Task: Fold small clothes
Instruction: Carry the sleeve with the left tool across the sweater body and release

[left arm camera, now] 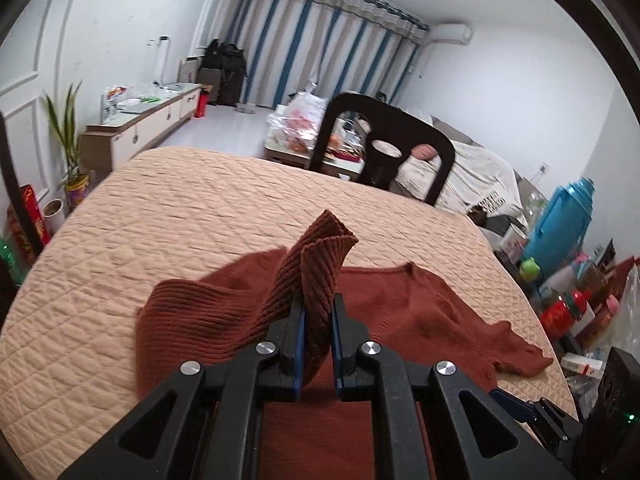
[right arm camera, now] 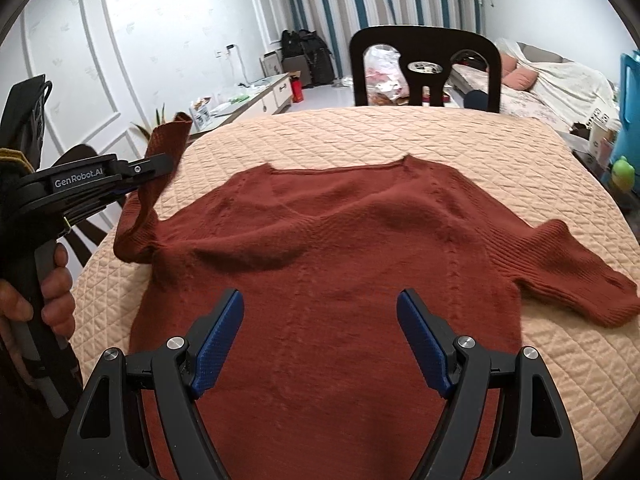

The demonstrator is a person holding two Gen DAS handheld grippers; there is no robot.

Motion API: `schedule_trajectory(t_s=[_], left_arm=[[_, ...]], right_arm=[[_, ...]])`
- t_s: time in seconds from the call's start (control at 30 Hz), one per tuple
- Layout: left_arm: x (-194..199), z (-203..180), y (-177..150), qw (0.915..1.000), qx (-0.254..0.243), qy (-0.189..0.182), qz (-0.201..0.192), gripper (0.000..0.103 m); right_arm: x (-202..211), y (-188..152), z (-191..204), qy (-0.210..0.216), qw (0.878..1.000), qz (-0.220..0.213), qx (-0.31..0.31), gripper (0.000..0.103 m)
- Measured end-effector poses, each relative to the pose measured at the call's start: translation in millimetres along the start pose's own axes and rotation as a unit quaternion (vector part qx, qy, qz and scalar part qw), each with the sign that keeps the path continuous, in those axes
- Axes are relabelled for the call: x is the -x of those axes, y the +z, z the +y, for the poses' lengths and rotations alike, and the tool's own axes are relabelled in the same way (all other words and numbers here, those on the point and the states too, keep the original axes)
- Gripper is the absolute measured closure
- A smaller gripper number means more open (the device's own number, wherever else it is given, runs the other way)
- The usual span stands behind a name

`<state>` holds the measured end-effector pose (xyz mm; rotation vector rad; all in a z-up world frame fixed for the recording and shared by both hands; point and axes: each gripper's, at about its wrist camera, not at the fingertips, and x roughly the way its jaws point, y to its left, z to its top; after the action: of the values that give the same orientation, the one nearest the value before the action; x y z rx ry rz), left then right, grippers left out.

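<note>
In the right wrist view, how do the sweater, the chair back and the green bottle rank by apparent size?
Largest to smallest:
1. sweater, though it is nearest the camera
2. chair back
3. green bottle

White panelled walls (right arm camera: 120, 40) enclosed the room. Blue-and-beige striped curtains (left arm camera: 320, 48) covered the far window, an air conditioner (left arm camera: 450, 34) mounted beside them. A low white cabinet (left arm camera: 140, 124) stood along one wall; a dark chair (right arm camera: 424, 68) faced the quilted table (left arm camera: 180, 208).
</note>
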<state>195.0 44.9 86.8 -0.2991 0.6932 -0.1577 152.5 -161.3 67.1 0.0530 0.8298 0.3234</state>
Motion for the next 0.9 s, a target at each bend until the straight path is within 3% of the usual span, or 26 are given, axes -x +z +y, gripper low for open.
schedule_trajectory(t_s=[0.2, 0.7, 0.8, 0.9], left_arm=[[-21, -34, -14, 0.9986, -0.040, -0.012, 0.032, 0.090], [-48, -60, -39, 0.9944, -0.061, -0.014, 0.084, 0.090], [-51, -55, -41, 0.9935, -0.053, -0.024, 0.098, 0.087], [-53, -48, -41, 0.9926, -0.049, -0.024, 0.108, 0.077]], right_arm=[[6, -4, -17, -0.006, 1.000, -0.001, -0.014, 0.024], [4, -8, -44, -0.010, 0.999, 0.011, -0.042, 0.024], [3, -10, -44, -0.010, 0.999, 0.014, -0.042, 0.024], [2, -10, -45, -0.011, 0.999, 0.017, -0.044, 0.024]])
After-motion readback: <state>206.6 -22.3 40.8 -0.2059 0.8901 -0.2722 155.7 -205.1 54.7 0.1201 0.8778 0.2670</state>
